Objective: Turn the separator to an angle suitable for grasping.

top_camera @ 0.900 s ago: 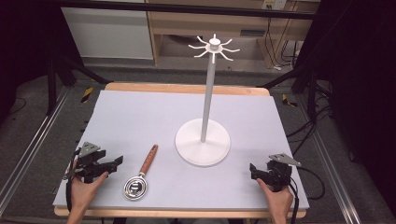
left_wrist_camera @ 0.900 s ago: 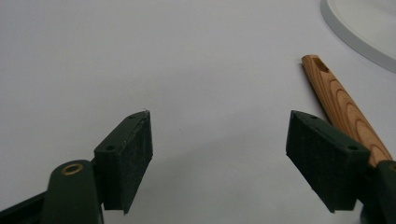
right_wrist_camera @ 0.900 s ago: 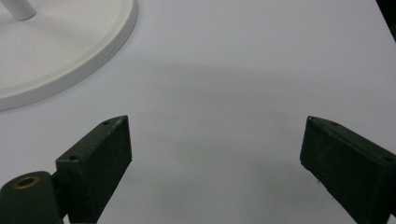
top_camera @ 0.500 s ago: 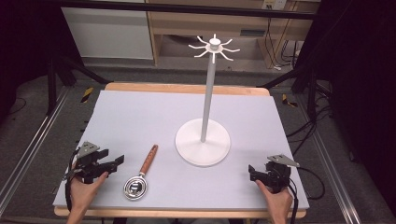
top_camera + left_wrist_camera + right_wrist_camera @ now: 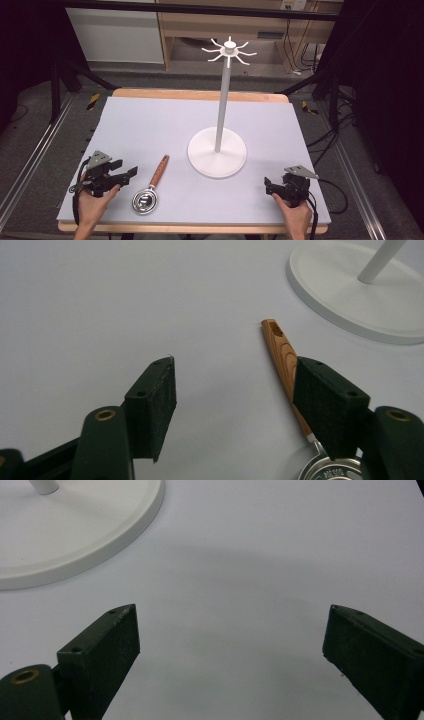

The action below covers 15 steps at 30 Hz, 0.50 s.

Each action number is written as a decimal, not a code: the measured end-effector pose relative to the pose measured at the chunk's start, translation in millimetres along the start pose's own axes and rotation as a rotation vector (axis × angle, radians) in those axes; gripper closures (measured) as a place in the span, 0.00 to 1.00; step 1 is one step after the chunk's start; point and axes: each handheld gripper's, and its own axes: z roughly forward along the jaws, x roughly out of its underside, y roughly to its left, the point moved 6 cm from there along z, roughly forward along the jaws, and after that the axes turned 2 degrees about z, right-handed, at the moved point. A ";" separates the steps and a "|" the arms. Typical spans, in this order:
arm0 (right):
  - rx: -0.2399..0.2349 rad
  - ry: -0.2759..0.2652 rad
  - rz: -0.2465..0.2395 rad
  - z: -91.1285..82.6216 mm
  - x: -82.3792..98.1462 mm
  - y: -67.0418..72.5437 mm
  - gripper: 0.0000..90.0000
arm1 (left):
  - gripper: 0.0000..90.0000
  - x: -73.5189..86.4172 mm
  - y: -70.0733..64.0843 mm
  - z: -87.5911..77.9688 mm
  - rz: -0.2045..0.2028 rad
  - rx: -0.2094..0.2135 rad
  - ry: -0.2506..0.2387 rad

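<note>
Room: dark floor, metal rails either side, wooden shelving behind.
Table (image 5: 150,120): pale grey mat on a wooden top.
Stand (image 5: 217,150): white, centre-right, hooked arms on top.
Strainer (image 5: 150,187): flat, wooden handle toward stand, just right of left gripper (image 5: 131,172).
Left jaws: wide apart, empty.
Right gripper (image 5: 267,185): front right, jaws wide, empty.

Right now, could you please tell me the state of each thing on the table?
Strainer: lying flat, untouched, wooden handle toward the stand.
Stand: upright, hooks bare.
Left gripper: fingers open, nothing between them, beside the strainer handle.
Right gripper: fingers open, nothing held, low over the table.
</note>
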 end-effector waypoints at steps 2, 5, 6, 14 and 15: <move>0.002 -0.002 0.001 -0.4 -0.7 0.3 0.10 | 0.38 -1.5 -4.0 0.9 0.010 -0.004 0.009; 0.002 -0.007 0.001 -1.2 -1.2 0.7 0.10 | 0.38 -2.4 -6.8 1.8 0.012 -0.001 0.013; 0.001 -0.007 0.002 -1.4 -1.2 1.0 0.10 | 0.39 -2.8 -8.2 2.1 0.016 0.000 0.017; -0.004 -0.005 0.000 -1.5 -1.7 3.1 0.09 | 0.41 -6.2 -17.8 5.2 0.035 0.007 0.044; -0.004 -0.005 0.000 -1.5 -1.7 3.1 0.09 | 0.41 -6.2 -17.8 5.2 0.035 0.007 0.044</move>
